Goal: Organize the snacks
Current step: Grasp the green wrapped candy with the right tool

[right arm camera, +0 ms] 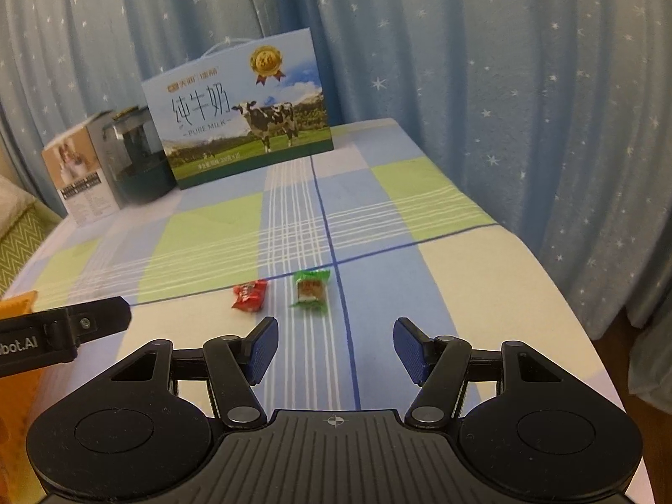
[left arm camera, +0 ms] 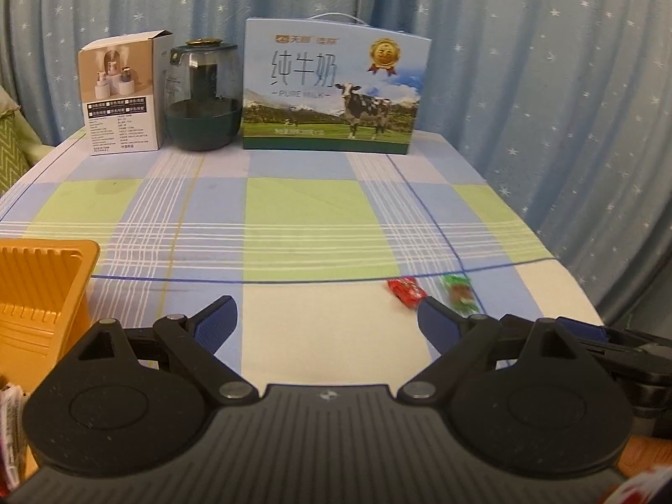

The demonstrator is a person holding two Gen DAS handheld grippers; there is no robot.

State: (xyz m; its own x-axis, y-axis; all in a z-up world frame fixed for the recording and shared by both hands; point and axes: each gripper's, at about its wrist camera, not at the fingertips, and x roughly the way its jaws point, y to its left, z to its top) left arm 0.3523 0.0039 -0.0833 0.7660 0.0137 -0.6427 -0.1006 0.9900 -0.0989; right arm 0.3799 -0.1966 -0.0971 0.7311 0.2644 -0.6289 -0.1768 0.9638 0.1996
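Two small wrapped snacks lie side by side on the checked tablecloth: a red one (right arm camera: 250,296) and a green one (right arm camera: 311,289). They also show in the left wrist view, the red snack (left arm camera: 405,290) and the green snack (left arm camera: 460,296), to the right. My right gripper (right arm camera: 332,350) is open and empty, just short of both snacks. My left gripper (left arm camera: 325,323) is open and empty, to the left of them. An orange basket (left arm camera: 40,294) stands at the left, beside my left gripper.
At the table's far edge stand a blue milk carton with a cow picture (left arm camera: 334,88), a dark green jar (left arm camera: 203,96) and a small white box (left arm camera: 124,94). A starred blue curtain (right arm camera: 525,84) hangs behind and to the right. The table's right edge (right arm camera: 558,285) is close.
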